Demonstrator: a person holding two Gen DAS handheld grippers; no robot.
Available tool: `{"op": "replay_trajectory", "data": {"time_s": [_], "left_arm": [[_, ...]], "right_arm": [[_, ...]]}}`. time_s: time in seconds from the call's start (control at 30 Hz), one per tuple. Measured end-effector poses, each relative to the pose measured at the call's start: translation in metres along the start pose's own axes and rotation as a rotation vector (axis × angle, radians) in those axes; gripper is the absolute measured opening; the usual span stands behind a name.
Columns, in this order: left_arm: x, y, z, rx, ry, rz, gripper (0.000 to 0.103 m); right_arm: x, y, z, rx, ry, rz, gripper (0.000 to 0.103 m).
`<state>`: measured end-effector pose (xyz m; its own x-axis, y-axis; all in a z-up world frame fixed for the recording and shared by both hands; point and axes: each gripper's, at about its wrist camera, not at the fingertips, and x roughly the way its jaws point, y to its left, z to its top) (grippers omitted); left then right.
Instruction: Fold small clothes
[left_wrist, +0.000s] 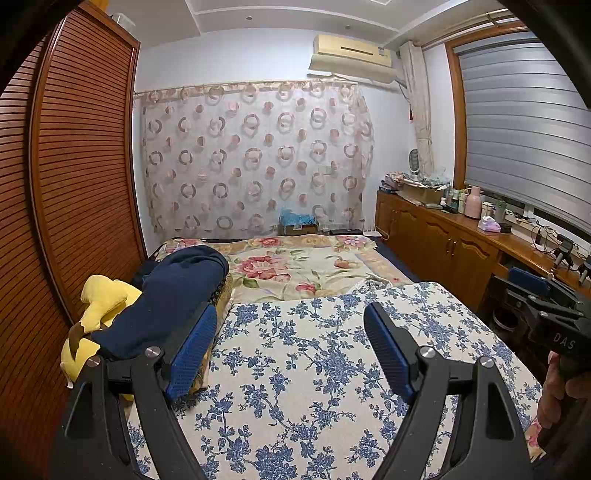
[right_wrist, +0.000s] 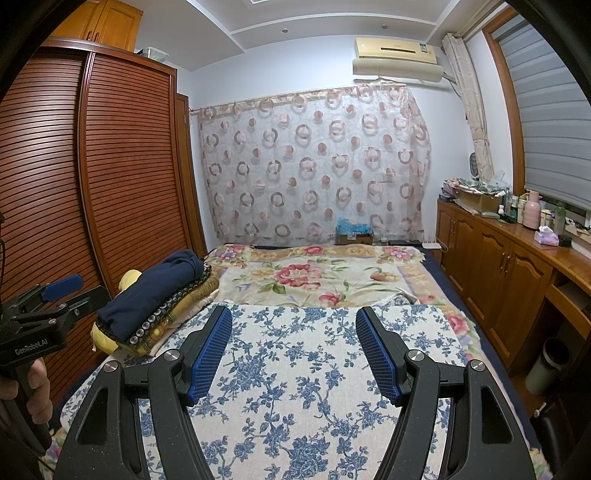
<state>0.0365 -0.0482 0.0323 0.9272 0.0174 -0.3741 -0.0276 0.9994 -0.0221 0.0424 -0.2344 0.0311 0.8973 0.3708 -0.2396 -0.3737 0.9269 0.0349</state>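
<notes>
Both grippers hover above the bed, over a blue-flowered cloth spread flat on the near part. Left gripper: jaws apart, nothing btwn them. Right gripper: jaws apart too, w/ nothing held. The small clothes sit at the left edge of the bed as a folded stack: navy garment on top, a patterned brown-gold piece under it, a yellow plush just beside on the far-left side. Rose-print blanket covers the far half. Slatted wardrobe left, wooden worktop right.
</notes>
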Motion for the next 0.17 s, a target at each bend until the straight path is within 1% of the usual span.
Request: {"op": "replay_trajectory", "data": {"time_s": [0.17], "left_arm": [[-0.0001, -0.0006, -0.0007, 0.001, 0.000, 0.001, 0.082]], "right_arm": [[0.0000, -0.0007, 0.0003, -0.001, 0.000, 0.002, 0.071]]}}
